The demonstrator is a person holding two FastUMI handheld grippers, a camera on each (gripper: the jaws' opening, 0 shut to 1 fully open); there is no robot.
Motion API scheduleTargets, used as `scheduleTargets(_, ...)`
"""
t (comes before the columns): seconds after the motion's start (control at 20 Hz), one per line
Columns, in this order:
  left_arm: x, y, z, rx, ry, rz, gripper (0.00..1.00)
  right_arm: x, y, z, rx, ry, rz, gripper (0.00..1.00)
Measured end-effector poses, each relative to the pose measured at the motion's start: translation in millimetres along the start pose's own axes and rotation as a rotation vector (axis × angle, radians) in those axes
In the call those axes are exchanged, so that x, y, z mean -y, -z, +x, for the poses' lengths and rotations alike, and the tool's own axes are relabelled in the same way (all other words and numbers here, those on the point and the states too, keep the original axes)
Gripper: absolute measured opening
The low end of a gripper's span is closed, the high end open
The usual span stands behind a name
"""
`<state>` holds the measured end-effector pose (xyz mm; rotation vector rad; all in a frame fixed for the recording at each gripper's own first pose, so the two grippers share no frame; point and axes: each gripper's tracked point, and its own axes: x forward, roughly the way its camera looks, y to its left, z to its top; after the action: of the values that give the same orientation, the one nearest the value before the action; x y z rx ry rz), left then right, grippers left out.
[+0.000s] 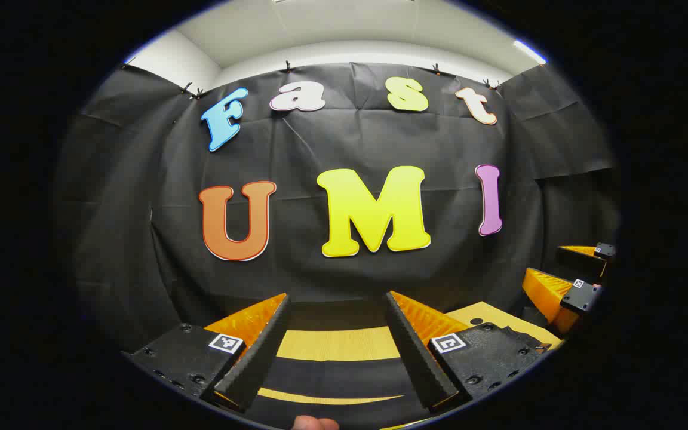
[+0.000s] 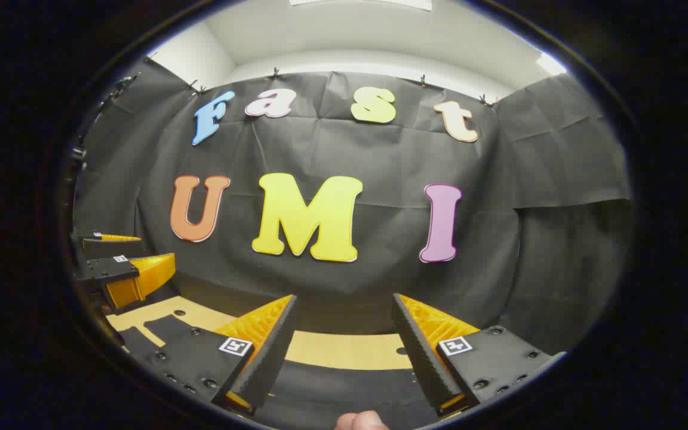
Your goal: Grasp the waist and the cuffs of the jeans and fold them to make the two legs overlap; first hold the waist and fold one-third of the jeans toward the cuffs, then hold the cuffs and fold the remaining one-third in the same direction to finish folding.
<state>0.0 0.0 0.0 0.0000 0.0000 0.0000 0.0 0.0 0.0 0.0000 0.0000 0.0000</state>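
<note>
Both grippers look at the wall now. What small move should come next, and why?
Probably tilt both down toward the table. The left hand-held gripper and the right hand-held gripper are open, hold nothing and face the cloth wall, so the jeans must first come into sight.

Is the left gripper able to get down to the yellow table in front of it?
Probably yes. The left gripper is open and holds nothing, and the table lies just below it with nothing in between.
</note>
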Motion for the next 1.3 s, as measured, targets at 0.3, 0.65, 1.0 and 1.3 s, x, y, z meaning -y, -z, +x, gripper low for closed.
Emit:
scheduleTargets(0.3, -2, 4, 4, -0.013, 0.008, -0.014, 0.98, 2, -5, 4, 0.005, 0.006, -0.022, 0.96)
scheduleTargets(0.65, -3, 4, 7, -0.012, 0.007, -0.025, 0.98, 6, -2, 4, -0.001, 0.025, -0.020, 0.96)
scheduleTargets(1.0, -1, 9, 10, -0.023, 0.019, -0.064, 0.98, 25, 5, -2, -0.021, 0.068, -0.018, 0.95)
scheduleTargets(1.3, 1, 19, 15, -0.050, 0.042, -0.077, 0.89, 49, 12, -4, -0.043, 0.107, -0.013, 0.96)
